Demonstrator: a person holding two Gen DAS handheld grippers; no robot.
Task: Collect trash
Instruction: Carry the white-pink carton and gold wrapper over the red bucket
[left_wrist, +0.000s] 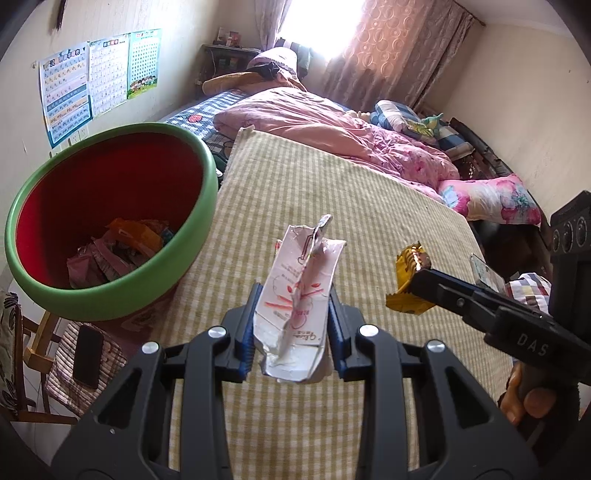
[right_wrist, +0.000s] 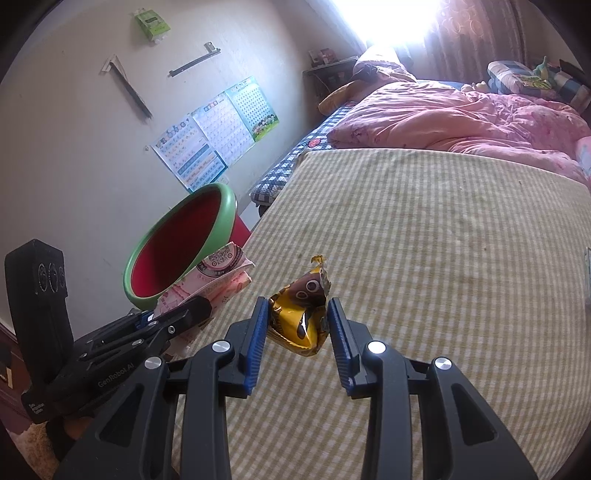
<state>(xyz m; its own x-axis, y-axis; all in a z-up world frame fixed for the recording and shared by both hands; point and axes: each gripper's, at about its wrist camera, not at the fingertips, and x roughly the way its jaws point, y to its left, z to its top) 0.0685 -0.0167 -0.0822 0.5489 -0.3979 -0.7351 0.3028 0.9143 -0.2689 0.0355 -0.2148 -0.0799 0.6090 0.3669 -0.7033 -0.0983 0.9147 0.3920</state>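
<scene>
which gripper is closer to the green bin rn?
Left. The left gripper, shut on the white carton, is just beside the green bin. The right gripper, shut on the yellow wrapper, is beyond the left one, farther from it.

We see open checked bedcover (left_wrist: 332, 192) ahead; the green bin (left_wrist: 177, 258) (half full) blocks the left, the pink quilt (left_wrist: 332, 133) beyond.
</scene>
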